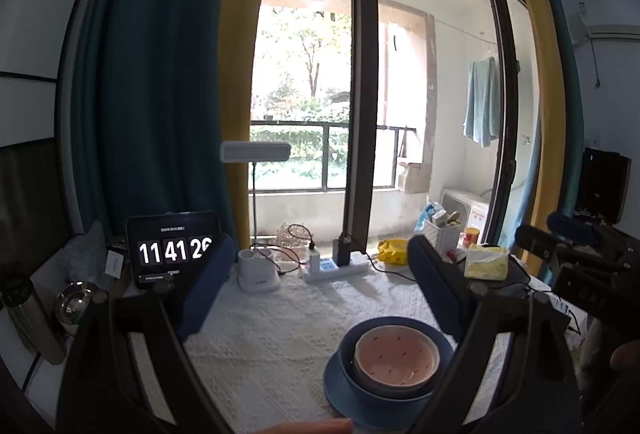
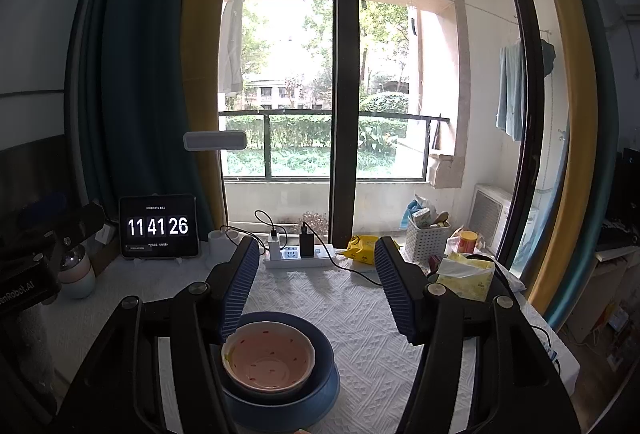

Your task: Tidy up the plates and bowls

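Pink on blue at centre table: a pink-glazed speckled ceramic bowl (image 2: 269, 357) sits nested in a deep blue bowl (image 2: 316, 374), and that rests on a flat blue plate (image 1: 340, 390), all stacked on the white textured tablecloth (image 2: 360, 314). Left gripper (image 1: 316, 298) hangs above the cloth with its ribbed blue fingers (image 1: 208, 290) spread wide, gripping nothing, the stack low between them toward the right finger. Right gripper (image 2: 316, 290) is just as wide and empty; its left finger tip reaches the stack's far-left rim, though contact is hard to judge. Behind, a black tablet (image 2: 159, 227) reads 11 41 26, a white power strip (image 2: 300, 254) lies by the window, and a yellow tissue pack (image 2: 466, 276) sits right.
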Demonstrator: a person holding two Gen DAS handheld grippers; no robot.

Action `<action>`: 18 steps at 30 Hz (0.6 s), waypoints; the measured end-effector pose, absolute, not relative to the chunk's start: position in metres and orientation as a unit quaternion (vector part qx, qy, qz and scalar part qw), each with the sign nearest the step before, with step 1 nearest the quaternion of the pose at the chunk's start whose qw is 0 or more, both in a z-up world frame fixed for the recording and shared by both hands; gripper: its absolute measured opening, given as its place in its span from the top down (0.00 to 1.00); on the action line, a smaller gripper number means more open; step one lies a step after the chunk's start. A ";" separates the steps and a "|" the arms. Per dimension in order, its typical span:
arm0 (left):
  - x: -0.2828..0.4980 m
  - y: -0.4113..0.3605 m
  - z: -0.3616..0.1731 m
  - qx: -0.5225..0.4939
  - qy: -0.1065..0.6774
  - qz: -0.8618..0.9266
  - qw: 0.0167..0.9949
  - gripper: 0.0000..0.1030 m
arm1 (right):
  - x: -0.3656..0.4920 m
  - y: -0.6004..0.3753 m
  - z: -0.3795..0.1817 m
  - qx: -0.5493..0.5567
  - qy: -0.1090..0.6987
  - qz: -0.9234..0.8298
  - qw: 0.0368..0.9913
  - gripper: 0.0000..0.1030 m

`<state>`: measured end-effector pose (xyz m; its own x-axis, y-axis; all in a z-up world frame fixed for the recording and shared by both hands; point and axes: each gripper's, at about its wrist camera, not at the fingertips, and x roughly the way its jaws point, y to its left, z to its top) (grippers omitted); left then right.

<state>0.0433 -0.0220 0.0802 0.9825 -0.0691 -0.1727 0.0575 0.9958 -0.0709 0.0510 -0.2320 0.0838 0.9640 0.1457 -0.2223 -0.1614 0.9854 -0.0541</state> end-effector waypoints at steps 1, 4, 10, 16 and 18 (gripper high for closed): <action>0.043 -0.022 0.080 -0.033 0.089 -0.033 0.995 0.13 | 0.051 -0.232 0.084 -0.036 0.110 0.077 0.990 0.38; 0.043 -0.023 0.080 -0.035 0.094 -0.038 0.994 0.13 | 0.050 -0.232 0.084 -0.036 0.111 0.078 0.990 0.38; 0.042 -0.029 0.076 -0.036 0.108 -0.050 0.992 0.13 | 0.049 -0.233 0.079 -0.034 0.121 0.077 0.989 0.38; 0.036 -0.037 0.071 -0.035 0.125 -0.060 0.990 0.13 | 0.044 -0.235 0.077 -0.033 0.127 0.073 0.989 0.38; 0.033 -0.039 0.069 -0.036 0.131 -0.064 0.989 0.13 | 0.041 -0.235 0.075 -0.030 0.129 0.073 0.988 0.38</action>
<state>0.0332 -0.0391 0.0686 0.9573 -0.1363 -0.2551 0.1172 0.9892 -0.0885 0.0411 -0.2354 0.0752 0.9559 0.1367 -0.2599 -0.1522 0.9875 -0.0406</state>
